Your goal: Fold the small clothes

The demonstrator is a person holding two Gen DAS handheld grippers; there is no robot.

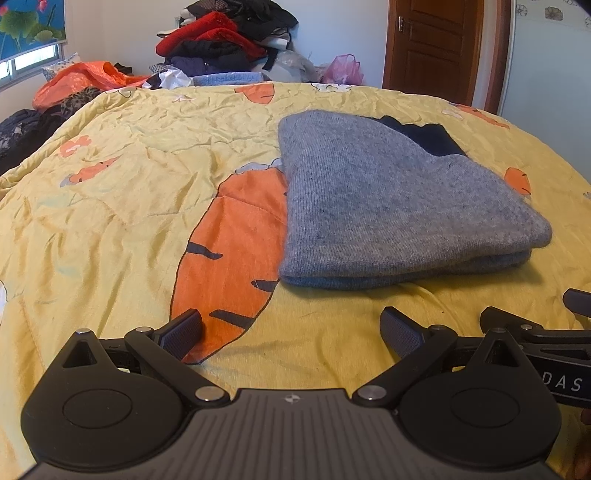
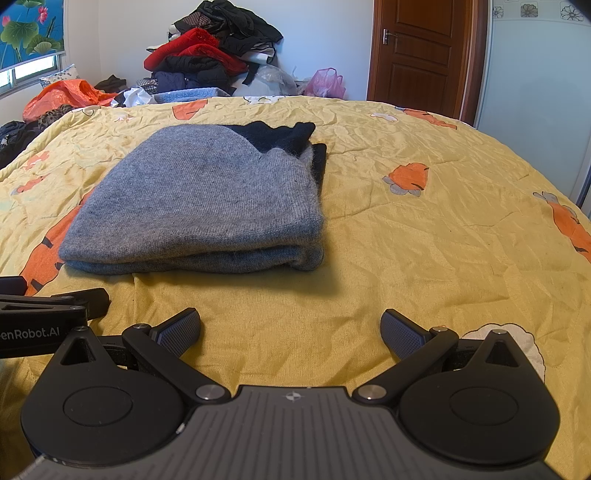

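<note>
1. While the far left of the room sits at about ten o'clock in both views, only part of it shows: a window [image 1: 22, 62] and a lotus-print blind [image 1: 29, 26] are cut off by the frame edge, and dark clothes [image 1: 18, 136] beside the bed are too shadowed to tell apart.
2. An orange plastic bag [image 1: 81, 79] lies behind the yellow carrot-print quilt [image 1: 122, 206], partly hidden by the quilt's far edge.
3. At twelve o'clock a pile of clothes [image 2: 207, 55] is heaped against the wall; its lower layers are hidden behind the bed.
4. The left gripper [image 1: 291, 332] hangs low over the quilt's near edge, level, jaws spread wide and holding nothing.
5. The folded grey sweater [image 1: 388, 206] lies flat on the quilt, at one o'clock from the left gripper and eleven o'clock from the right, apart from both. A dark navy part [image 2: 280, 136] shows at its far edge; whether it is a separate garment cannot be told.
6. The right gripper [image 2: 291, 332] hangs just beside the left one, level, fingers spread, empty.
7. A pink bag [image 2: 328, 83] and a brown door [image 2: 421, 55] stand at one o'clock.
</note>
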